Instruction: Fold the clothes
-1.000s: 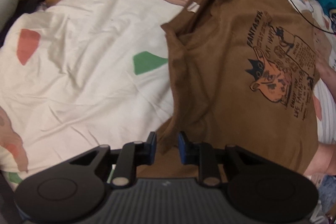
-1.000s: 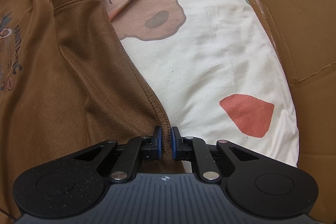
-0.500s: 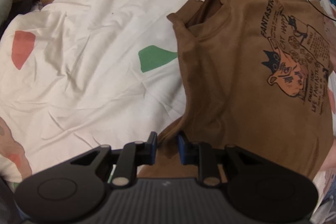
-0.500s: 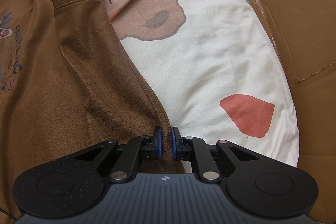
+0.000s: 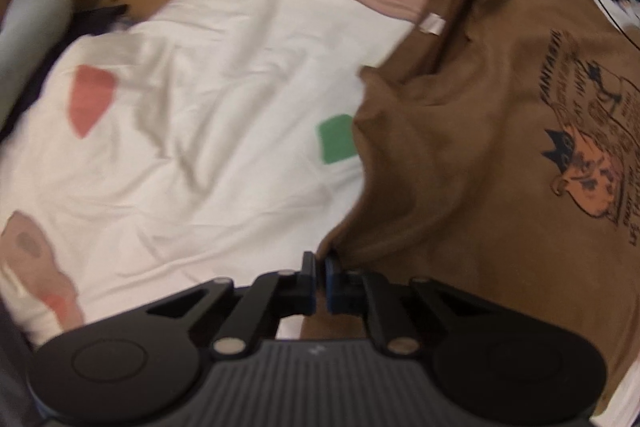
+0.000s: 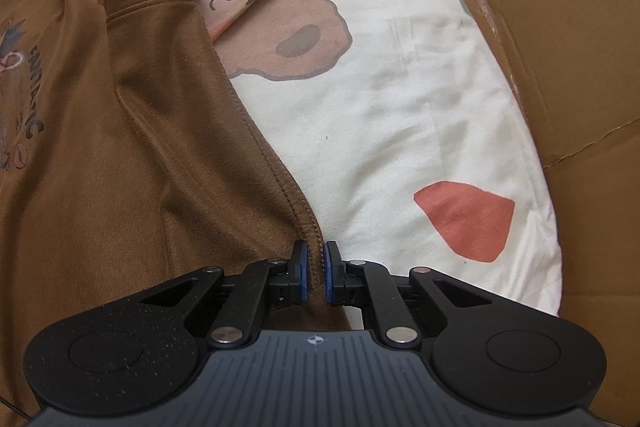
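The brown t-shirt [image 6: 120, 131] lies spread on the cartoon bedsheet [image 6: 392, 115], right gripper [image 6: 315, 277] pinching its hem edge, and the left gripper [image 5: 321, 281], though blurry, looks clamped on the opposite edge.

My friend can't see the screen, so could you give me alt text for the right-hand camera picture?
The right gripper pinches the stitched edge of a brown T-shirt between its blue-padded fingers. The shirt lies on a cream bedsheet printed with a cartoon bear and a red patch, with brown cardboard beyond.
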### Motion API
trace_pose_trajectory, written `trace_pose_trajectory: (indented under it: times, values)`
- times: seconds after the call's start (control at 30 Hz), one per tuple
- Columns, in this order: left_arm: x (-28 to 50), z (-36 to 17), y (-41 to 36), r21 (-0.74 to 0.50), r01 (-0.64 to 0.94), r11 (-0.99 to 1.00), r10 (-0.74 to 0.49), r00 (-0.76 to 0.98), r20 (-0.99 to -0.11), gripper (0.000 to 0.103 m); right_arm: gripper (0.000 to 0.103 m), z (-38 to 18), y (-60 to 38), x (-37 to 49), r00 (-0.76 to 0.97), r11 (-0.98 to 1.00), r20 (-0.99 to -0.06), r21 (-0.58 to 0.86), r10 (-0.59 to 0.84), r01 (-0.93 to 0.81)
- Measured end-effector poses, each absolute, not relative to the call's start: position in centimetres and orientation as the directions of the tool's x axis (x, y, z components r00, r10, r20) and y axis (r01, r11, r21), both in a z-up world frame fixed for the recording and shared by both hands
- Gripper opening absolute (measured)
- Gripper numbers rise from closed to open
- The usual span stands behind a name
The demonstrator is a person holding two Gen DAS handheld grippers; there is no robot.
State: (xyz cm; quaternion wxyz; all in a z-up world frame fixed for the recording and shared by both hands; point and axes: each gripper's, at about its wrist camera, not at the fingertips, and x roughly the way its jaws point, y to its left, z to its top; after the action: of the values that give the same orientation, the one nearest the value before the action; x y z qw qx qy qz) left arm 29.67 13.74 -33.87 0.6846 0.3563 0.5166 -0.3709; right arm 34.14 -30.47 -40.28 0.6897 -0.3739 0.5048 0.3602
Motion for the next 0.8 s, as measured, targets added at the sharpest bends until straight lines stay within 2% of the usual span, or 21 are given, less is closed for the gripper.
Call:
trace_pose_trajectory:
  times: [0.4,0.5,0.8]
  values:
    - [31.0,-35.1,16.7,0.128,0.768,0.627,-0.112,0.252,-0.961,0.004,0.005,-37.7,-30.8,35.0,0.372,0.527,-0.924,-0.275,0.085,-0.804]
    - [31.2,-35.5,16.7,0.162,0.746,0.647,-0.085,0.281,-0.956,0.004,0.001,-37.2,-31.0,35.7,0.417,0.556,-0.906,-0.315,0.063,-0.769]
    - [33.2,-36.0,16.6,0.283,0.642,0.713,0.025,0.381,-0.924,0.004,0.001,-37.9,-28.7,38.2,0.524,0.597,-0.852,-0.419,0.003,-0.684]
